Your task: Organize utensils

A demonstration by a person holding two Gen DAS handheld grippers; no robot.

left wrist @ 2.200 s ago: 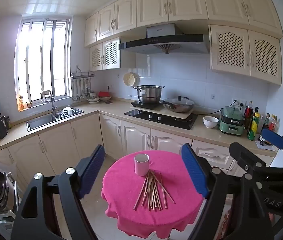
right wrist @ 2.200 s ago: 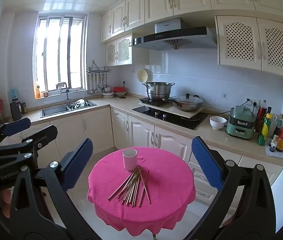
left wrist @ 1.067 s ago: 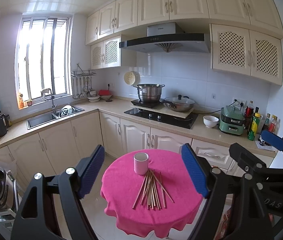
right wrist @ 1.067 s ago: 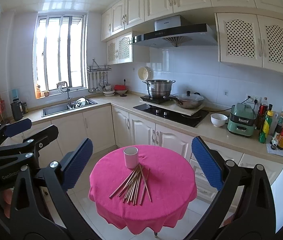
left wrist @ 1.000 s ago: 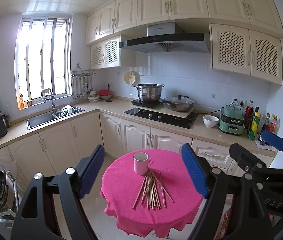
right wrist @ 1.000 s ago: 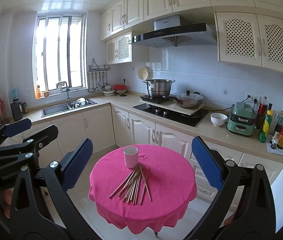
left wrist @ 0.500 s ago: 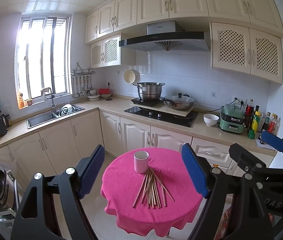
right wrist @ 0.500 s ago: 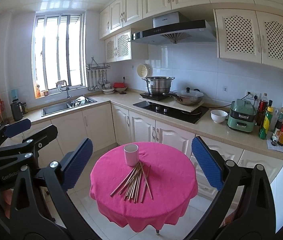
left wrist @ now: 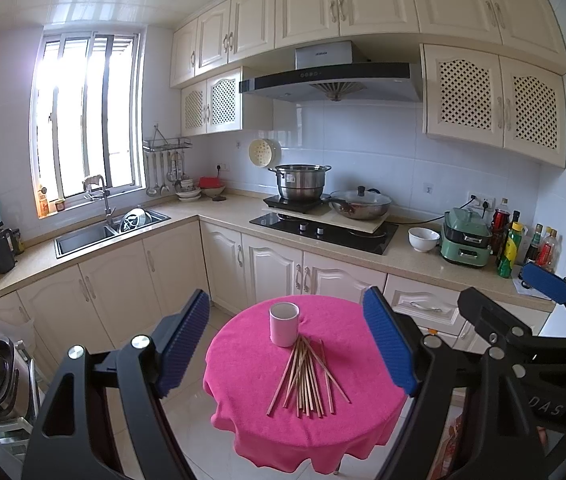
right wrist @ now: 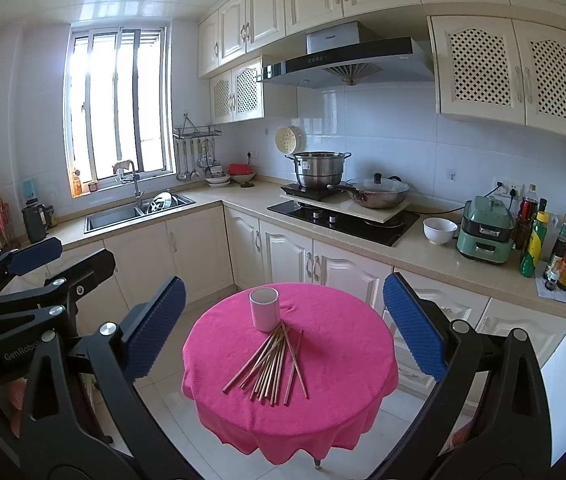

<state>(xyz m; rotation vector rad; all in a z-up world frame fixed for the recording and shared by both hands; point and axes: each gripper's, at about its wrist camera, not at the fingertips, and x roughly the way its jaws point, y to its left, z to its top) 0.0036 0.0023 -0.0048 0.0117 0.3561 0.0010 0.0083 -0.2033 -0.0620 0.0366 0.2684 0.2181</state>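
A: What is shown in the left wrist view?

B: The left hand-held gripper (left wrist: 287, 344) is held wide apart and empty, well above the worktop (left wrist: 243, 420). The cup (left wrist: 283, 324) is taken as landmark: the chopsticks (left wrist: 307, 376) are fanned out loose just in front of it, their near tips touching its base. None is seen inside the cup, so everything is judged left to do.

A: And the right wrist view?

B: The right hand-held gripper (right wrist: 283, 320) is likewise spread wide with nothing held. The chopsticks (right wrist: 271, 364) are seen in front of the cup (right wrist: 264, 309).

A: What is changed from earlier?

B: Very little: the worktop is framed slightly differently, while cup and chopsticks are left undisturbed.
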